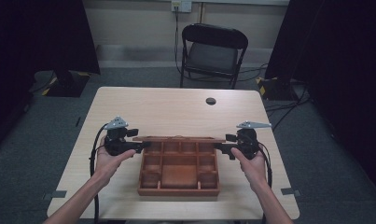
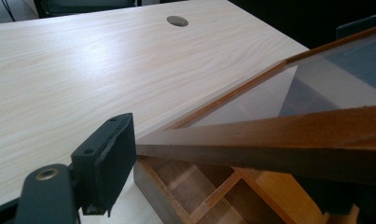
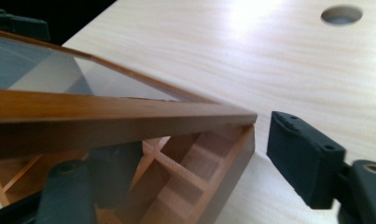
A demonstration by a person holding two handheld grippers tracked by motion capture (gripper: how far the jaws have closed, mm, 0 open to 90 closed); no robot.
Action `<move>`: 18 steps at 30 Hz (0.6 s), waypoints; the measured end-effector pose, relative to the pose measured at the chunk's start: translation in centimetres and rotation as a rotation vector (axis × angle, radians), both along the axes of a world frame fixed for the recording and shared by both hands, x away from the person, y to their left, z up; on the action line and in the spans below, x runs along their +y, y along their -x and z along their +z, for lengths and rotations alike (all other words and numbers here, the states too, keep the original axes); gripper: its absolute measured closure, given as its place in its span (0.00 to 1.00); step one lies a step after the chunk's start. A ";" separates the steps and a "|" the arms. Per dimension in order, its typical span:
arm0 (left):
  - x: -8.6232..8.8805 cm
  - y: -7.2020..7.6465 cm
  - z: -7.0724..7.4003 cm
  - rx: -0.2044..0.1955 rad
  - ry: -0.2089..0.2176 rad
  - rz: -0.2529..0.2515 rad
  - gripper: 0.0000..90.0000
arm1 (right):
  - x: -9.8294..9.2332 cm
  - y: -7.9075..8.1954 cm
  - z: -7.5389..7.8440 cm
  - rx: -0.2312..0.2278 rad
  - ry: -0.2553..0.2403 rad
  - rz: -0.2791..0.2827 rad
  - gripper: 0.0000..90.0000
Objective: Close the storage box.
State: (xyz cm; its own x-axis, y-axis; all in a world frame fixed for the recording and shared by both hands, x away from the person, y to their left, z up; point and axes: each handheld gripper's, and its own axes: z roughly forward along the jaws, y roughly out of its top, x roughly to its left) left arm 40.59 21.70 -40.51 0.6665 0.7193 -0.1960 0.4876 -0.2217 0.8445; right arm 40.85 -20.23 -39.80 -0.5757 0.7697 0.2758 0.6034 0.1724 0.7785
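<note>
From the high view, a brown wooden box with many small compartments (image 1: 178,170) sat on the light wooden tabletop (image 1: 176,109), near the person's edge. Its glass lid in a wooden frame (image 1: 178,139) stood lifted at the far side. The left gripper (image 1: 140,146) and the right gripper (image 1: 219,146) each reached in at one end of the lid, likely to keep it level while it swung. In the left gripper view, the lid's frame (image 2: 269,140) lay between the black jaws, which stood apart, one clear of the wood and one under it. In the right gripper view, the lid frame (image 3: 115,119) hung over the box (image 3: 204,182). The jaws there were apart too, one beside the corner and not touching.
</note>
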 end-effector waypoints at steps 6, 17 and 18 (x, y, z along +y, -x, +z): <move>-0.1 0.6 -0.1 -0.004 -0.004 -0.013 0.22 | -0.1 0.0 -0.2 0.029 0.024 0.041 0.35; -0.1 0.9 -0.1 0.009 0.021 -0.027 0.22 | -1.0 0.8 -0.1 0.025 0.041 0.036 0.43; -0.1 1.0 -0.1 0.012 0.022 -0.026 0.22 | -1.1 0.8 -0.2 0.028 0.037 0.029 0.43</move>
